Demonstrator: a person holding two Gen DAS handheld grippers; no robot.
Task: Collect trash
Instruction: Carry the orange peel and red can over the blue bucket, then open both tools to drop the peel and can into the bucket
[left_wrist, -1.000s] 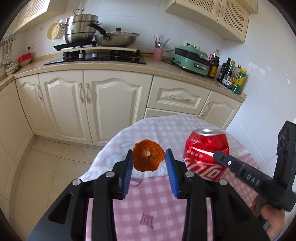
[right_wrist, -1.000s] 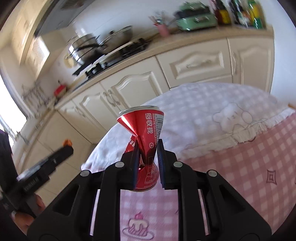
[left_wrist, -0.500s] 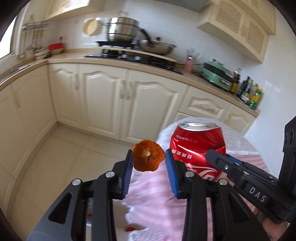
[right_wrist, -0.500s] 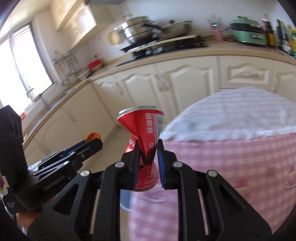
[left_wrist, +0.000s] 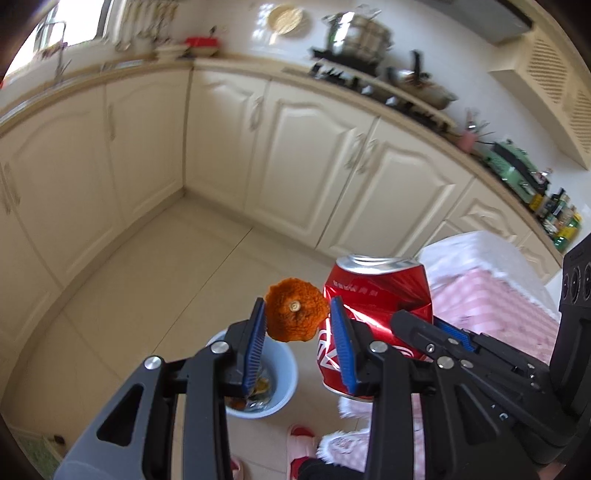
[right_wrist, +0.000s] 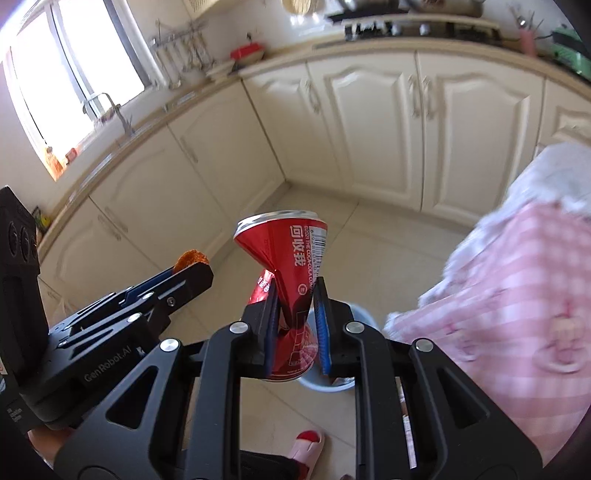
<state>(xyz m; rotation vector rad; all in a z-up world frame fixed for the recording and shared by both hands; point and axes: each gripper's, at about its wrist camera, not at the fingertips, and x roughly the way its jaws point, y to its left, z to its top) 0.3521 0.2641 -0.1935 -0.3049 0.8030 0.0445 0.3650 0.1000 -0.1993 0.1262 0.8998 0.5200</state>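
My left gripper (left_wrist: 297, 314) is shut on an orange peel (left_wrist: 295, 314), held in the air over a light blue bin (left_wrist: 284, 384) on the floor. The bin holds some scraps. My right gripper (right_wrist: 295, 295) is shut on a crushed red cola can (right_wrist: 291, 266), pinched at its dented waist; the blue bin (right_wrist: 334, 387) lies just beneath and is mostly hidden by the fingers. In the left wrist view the can (left_wrist: 376, 295) and the right gripper (left_wrist: 417, 325) sit close on the right. In the right wrist view the left gripper (right_wrist: 192, 269) with the peel (right_wrist: 190, 258) is at the left.
Cream cabinets (left_wrist: 303, 162) run around the corner behind a tiled floor (left_wrist: 166, 258). The table with a pink checked cloth (right_wrist: 517, 295) stands to the right. A person's feet in pink slippers (left_wrist: 303, 435) are beside the bin.
Both grippers have swung left off the table with the peel and the can, and sunk toward the floor. The blue bin has come into view below them.
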